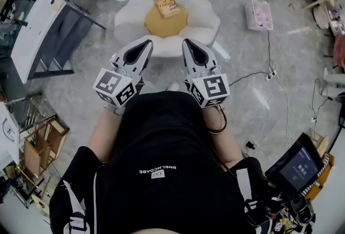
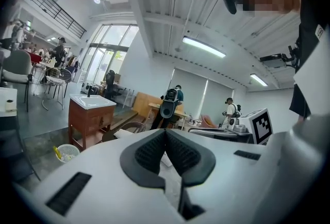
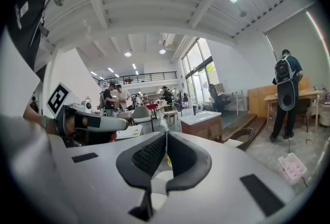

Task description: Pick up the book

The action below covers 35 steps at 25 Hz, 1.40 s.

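- Reading the book (image 1: 167, 5) cover in the head view: the dark title seems to say "A Change of Climate"; the smaller print is too small to read.
- Book: closed, tan-yellow cover, lying flat, face up.
- Position: it lies on the mustard cushion (image 1: 164, 28) at the centre of the white flower-shaped seat (image 1: 206, 22), well ahead of both grippers.
- Orientation: the long axis runs away from the person, with the far end tilted slightly left. The title stands upright to the person.
- Left gripper (image 1: 144, 44): jaws pressed together, nothing between them.
- Right gripper (image 1: 190, 44): jaws pressed together, empty.
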Motion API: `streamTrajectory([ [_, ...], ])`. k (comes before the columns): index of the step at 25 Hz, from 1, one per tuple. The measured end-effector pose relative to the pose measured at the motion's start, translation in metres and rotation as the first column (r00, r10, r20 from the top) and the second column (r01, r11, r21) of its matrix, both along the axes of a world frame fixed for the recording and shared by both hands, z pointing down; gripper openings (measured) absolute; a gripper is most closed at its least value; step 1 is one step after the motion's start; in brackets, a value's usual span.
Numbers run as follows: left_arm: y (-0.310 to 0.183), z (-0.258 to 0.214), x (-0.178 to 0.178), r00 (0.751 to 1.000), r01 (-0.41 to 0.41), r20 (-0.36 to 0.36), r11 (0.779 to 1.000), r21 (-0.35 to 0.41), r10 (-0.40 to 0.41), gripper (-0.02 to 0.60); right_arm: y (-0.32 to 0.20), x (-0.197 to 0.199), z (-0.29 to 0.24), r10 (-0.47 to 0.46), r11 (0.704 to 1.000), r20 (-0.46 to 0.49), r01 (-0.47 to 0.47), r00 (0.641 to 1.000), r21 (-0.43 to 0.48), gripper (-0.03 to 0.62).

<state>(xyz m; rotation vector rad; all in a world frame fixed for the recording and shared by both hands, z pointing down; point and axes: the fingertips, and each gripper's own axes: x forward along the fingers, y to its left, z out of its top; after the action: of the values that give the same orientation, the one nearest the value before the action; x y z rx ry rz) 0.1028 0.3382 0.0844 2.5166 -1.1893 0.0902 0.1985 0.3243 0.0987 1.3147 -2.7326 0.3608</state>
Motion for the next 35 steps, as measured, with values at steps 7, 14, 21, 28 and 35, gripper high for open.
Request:
streamTrajectory([
  [7,0.000,0.010,0.004,1.000,0.013,0.025,1.000,-0.019,-0.012,0.014,-0.003,0.005,0.012,-0.016,1.000,0.016,0.017,1.000,-0.023,0.025],
  [14,-0.030,0.017,-0.016,1.000,0.007,0.015,1.000,-0.029,-0.007,0.014,-0.033,-0.017,0.015,-0.026,0.999,-0.003,0.026,1.000,-0.026,0.025],
  [21,-0.083,0.020,-0.052,1.000,-0.007,-0.006,0.999,-0.037,0.007,0.014,-0.079,-0.048,0.019,-0.004,0.999,-0.025,0.003,1.000,-0.046,0.025],
  [28,-0.148,0.026,-0.098,0.999,-0.026,-0.035,0.998,-0.057,0.024,0.014,-0.137,-0.092,0.028,0.013,0.997,-0.059,-0.018,0.998,-0.077,0.025],
  [35,-0.207,0.041,-0.156,0.998,-0.034,-0.057,0.996,-0.082,0.029,0.014,-0.193,-0.138,0.041,0.032,0.994,-0.098,-0.042,0.995,-0.099,0.025],
])
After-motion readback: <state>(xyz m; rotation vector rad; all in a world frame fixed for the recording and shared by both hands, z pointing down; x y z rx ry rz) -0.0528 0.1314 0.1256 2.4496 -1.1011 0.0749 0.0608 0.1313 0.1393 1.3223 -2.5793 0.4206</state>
